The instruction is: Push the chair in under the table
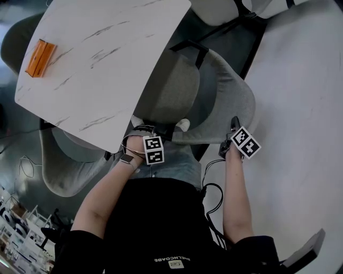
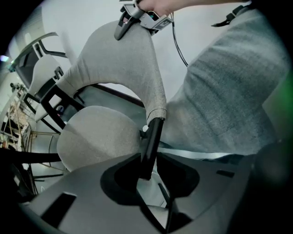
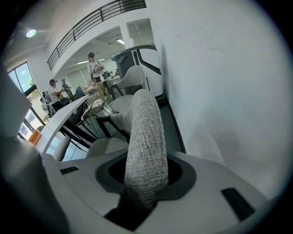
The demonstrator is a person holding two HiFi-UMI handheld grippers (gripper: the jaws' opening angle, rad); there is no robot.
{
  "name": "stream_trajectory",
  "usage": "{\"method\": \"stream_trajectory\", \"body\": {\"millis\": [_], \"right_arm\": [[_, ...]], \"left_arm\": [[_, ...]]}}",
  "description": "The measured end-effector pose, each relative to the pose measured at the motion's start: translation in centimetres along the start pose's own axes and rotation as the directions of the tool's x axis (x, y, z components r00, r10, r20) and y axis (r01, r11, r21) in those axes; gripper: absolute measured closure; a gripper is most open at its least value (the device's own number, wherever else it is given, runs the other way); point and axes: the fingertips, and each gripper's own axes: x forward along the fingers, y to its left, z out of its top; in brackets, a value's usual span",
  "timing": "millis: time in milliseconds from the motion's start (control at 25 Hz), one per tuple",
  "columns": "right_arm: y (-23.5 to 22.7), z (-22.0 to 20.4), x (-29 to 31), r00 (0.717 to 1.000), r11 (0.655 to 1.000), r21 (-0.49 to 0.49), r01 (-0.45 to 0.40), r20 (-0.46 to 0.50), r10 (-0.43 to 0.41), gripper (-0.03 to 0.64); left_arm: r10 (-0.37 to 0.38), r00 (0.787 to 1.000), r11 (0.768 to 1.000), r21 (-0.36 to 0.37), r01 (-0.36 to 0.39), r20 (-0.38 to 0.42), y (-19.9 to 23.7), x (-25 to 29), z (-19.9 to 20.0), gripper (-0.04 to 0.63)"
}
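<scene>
A grey fabric chair (image 1: 214, 101) stands at the white marble table (image 1: 102, 59), its seat (image 1: 169, 88) partly under the table's edge. My left gripper (image 1: 144, 129) is at the backrest's left end, where its jaws (image 2: 146, 171) are shut on the chair's black frame post (image 2: 151, 141) just below the fabric. My right gripper (image 1: 234, 127) is at the backrest's right side and shut on the fabric edge (image 3: 144, 137), which fills the gap between its jaws (image 3: 143, 183). In the left gripper view the right gripper (image 2: 124, 28) shows on top of the backrest (image 2: 123, 59).
An orange box (image 1: 40, 58) lies near the table's far left edge. Another grey chair (image 1: 67, 160) sits under the table's near side and a third (image 1: 220, 10) stands beyond. A white wall (image 1: 300, 107) runs close on the right. People stand far off (image 3: 94, 68).
</scene>
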Motion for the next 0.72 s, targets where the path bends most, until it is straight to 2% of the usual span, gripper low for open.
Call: {"method": "stream_trajectory", "body": {"millis": [240,400,480,560,600,640,720], "right_arm": [[0.0,-0.1,0.1,1.000,1.000,-0.005,-0.015,0.000,0.015,0.495],[0.0,-0.2,0.1,1.000,1.000,-0.008,-0.018,0.000,0.018,0.495],[0.0,-0.2,0.1,1.000,1.000,-0.010,-0.019,-0.002,0.019,0.495],[0.0,-0.2,0.1,1.000,1.000,-0.017,-0.024,-0.004,0.024,0.495],[0.0,-0.2,0.1,1.000,0.999,-0.025,-0.028,-0.006,0.027,0.495],[0.1,-0.3,0.1,0.999,0.999,-0.037,-0.031,-0.010,0.031,0.495],[0.2,-0.4,0.1,0.999,0.997,-0.072,-0.039,-0.026,0.037,0.494]], "left_arm": [[0.009,1.000,0.990,-0.140,-0.010,-0.009,0.9,-1.5,0.2,0.495],[0.068,0.989,0.974,-0.223,-0.037,0.130,2.6,-5.0,2.3,0.495],[0.106,0.963,0.958,-0.286,-0.032,0.247,3.7,-8.1,3.7,0.495],[0.139,0.908,0.927,-0.373,0.021,0.396,4.8,-11.8,5.4,0.506],[0.148,0.867,0.905,-0.419,0.075,0.475,5.3,-13.7,6.1,0.533],[0.155,0.816,0.878,-0.457,0.144,0.557,5.7,-15.5,6.7,0.576],[0.186,0.691,0.825,-0.493,0.277,0.699,6.6,-19.3,7.8,0.581]]}}
